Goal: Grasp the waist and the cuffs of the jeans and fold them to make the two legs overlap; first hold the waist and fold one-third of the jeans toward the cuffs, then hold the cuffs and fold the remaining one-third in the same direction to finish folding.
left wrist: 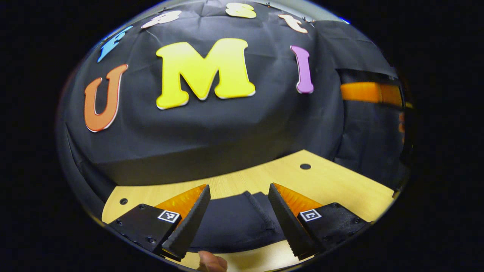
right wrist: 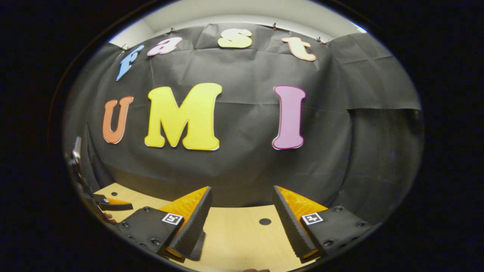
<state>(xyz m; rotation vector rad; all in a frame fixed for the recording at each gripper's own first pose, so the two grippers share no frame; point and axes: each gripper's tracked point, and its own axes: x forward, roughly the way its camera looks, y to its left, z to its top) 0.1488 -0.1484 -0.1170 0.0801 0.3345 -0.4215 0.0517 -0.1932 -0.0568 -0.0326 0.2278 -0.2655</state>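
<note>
Both fingers of the left gripper (left wrist: 239,211) stand spread apart at the bottom of the left gripper view, released and grasping nothing. Between them and just beyond lies the dark jeans (left wrist: 230,223), bunched on the wooden table (left wrist: 332,181), with a ribbed seam or band running across the cloth toward the near edge. A fingertip (left wrist: 211,261) shows at the near side of the jeans, under the gripper.

The right gripper (right wrist: 242,221) is likewise released, its fingers wide over bare table beside the jeans; a dark scrap at its left finger may be the garment's edge, though I cannot tell. The left gripper also shows far off at the left of the right gripper view.

By my judgement the folding has hardly begun: nothing is gripped and the legs are not laid out. To do the step well, bring each gripper down to a thick hem, waist or cuff, so that the fingers close over the whole layer rather than a loose wrinkle. Take both holds at matching ends of the jeans and lift together, keeping the cloth taut, so the legs overlap squarely.
</note>
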